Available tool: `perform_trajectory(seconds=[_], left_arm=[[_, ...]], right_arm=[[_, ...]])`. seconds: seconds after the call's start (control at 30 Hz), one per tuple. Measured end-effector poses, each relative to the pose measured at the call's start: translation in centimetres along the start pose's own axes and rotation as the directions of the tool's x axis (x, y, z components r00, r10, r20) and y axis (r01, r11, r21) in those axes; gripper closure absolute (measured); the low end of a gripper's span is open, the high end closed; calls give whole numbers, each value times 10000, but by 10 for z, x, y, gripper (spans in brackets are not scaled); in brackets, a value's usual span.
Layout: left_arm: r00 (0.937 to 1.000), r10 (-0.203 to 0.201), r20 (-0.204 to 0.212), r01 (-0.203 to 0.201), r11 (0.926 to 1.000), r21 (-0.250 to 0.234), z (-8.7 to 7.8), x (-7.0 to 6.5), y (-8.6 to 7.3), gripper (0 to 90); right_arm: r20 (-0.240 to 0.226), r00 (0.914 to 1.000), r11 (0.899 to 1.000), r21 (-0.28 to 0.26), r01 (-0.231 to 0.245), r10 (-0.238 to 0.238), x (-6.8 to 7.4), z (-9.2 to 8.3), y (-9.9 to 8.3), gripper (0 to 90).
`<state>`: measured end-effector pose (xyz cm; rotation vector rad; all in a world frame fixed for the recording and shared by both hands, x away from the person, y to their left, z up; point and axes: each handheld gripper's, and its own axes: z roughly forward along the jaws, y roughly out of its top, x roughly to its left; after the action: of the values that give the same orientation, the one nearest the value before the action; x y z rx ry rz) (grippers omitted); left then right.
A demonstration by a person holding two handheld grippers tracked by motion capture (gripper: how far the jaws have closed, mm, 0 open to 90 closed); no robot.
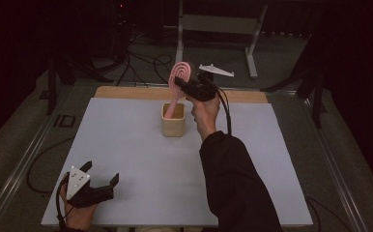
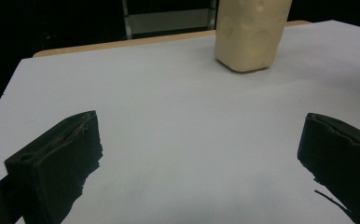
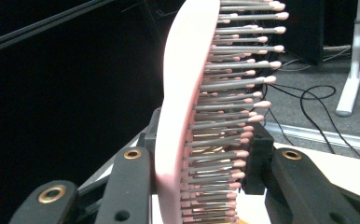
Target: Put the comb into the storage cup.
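Pink hairbrush stands almost upright at the far middle of our table, its handle reaching down into a small beige cup and its round head rising above the rim. We hold it with our right gripper, which comes in from the right side of the brush and clamps the lower part of the head. In the right gripper view the jaws press on the hairbrush from both sides: one black jaw lies against the smooth pink back, the other against the grey bristles with their pink tips. The brush rises between them, edge-on to that camera, leaning slightly. Our right hand sits just right of the cup, the dark sleeve running back toward the near edge, and the cable trailing down beside the wrist.

Our left gripper rests at the near left corner of the table, well apart from the cup, with its grey three-cornered plate on top. Its jaws stand wide apart with nothing between them. In the left gripper view we see the two black jaws at either side, bare white table between them, and the beige cup farther off, toward the far wooden edge.
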<state>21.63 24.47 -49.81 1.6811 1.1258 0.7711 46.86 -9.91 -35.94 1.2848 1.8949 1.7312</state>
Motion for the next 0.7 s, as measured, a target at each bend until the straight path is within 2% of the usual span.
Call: perform_trajectory(seconds=[0.7], left_arm=[[10000,1,8,-1,10000,-12,0,0,0,0]], right_arm=[[36,9998,9996,172,-211,210,-2,7,-13,635]])
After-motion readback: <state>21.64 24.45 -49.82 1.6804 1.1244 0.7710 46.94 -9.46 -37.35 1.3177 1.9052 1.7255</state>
